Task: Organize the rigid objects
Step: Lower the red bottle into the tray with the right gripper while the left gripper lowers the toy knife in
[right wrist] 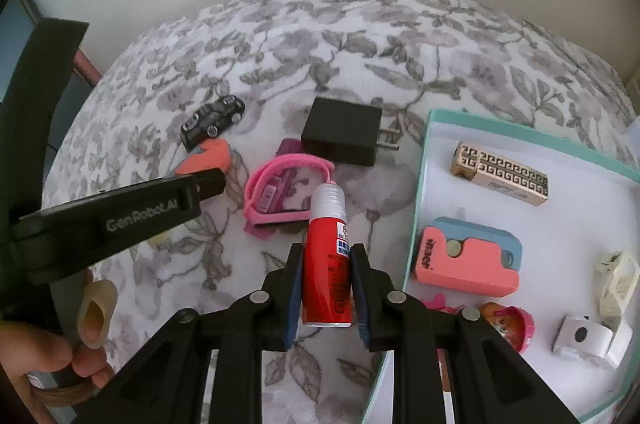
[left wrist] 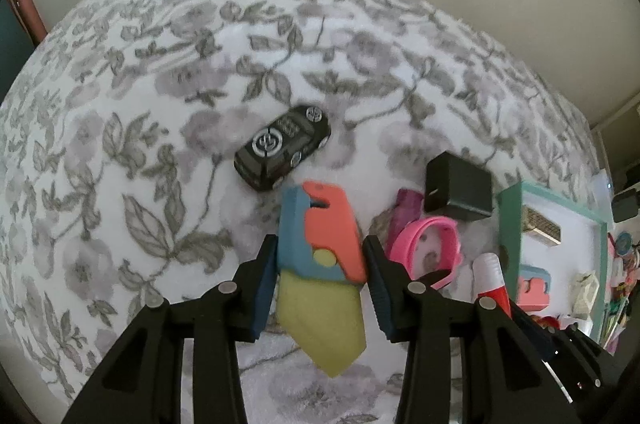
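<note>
Left gripper (left wrist: 320, 276) was clamped on a coral-and-blue folding toy knife (left wrist: 320, 236) with a yellow-green blade, held above the floral cloth (left wrist: 120, 144). Right gripper (right wrist: 326, 288) was clamped on a red glue bottle (right wrist: 328, 264) beside the teal-rimmed tray (right wrist: 418, 192). Beyond lay a black toy car (left wrist: 282, 152), pink wristband (right wrist: 280, 192) and black charger (right wrist: 344, 136).

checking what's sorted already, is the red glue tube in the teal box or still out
Out. The red glue tube is clamped in the right gripper over the floral cloth, left of the teal box wall.
</note>
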Motion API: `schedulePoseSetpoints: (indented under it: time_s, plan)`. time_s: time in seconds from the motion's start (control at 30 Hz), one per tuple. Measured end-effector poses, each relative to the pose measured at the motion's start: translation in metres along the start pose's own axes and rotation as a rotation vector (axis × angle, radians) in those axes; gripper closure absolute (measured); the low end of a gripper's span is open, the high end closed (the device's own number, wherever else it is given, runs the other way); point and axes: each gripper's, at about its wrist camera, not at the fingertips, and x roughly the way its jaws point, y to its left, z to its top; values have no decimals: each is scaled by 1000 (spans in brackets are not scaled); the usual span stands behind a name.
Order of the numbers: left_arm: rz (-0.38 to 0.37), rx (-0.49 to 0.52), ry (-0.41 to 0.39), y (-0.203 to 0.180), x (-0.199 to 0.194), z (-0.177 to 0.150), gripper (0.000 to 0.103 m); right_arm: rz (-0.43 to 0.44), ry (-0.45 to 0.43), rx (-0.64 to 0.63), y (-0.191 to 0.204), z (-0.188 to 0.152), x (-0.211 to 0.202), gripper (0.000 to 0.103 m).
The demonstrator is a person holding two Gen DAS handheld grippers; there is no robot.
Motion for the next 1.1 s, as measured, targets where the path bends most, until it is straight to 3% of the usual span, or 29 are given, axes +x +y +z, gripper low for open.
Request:
schedulePoseSetpoints:
  time_s: [0.1,0.13,0.8,0.93,1.1]
  plan:
    - [-7,2,-28,1,-10,5,62,12,-26,13,-2,5,-7,79]
    - [-8,3,-37,3,-14,5,67,15,-37,18,-3,6,-9,79]
    - [-45,10,-96,-5,-44,8,67,40,-71,69,-19,8,-23,79]
    - [-85,61,-180,-27,-78,11,67,28,-144,104,-33,12,-48,79]
    - [-115,181,-246,-82,-107,9,67,-36,-213,192,-69,11,-76,79]
